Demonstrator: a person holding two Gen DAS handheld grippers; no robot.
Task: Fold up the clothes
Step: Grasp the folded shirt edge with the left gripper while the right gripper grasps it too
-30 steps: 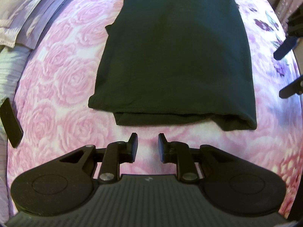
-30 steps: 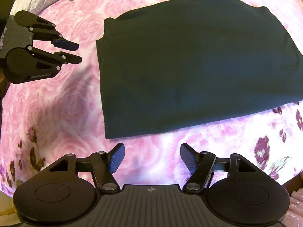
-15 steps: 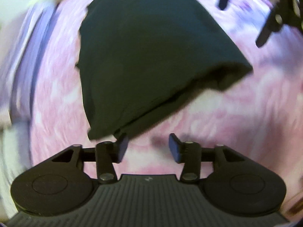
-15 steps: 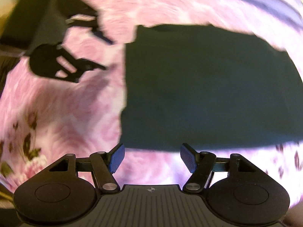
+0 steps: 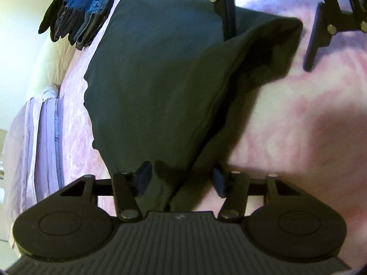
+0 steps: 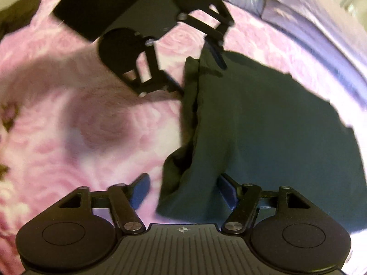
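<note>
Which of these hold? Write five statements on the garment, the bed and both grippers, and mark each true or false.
1. A dark garment lies on a bedspread. True.
2. The bedspread is plain blue. False: it is pink, with roses.
3. The right gripper has open jaws with cloth between them. True.
4. The left gripper has nothing between its jaws. False: a garment corner lies between them, and they are closing.
5. A pile of clothes sits at the bed's edge, past the garment. True.
</note>
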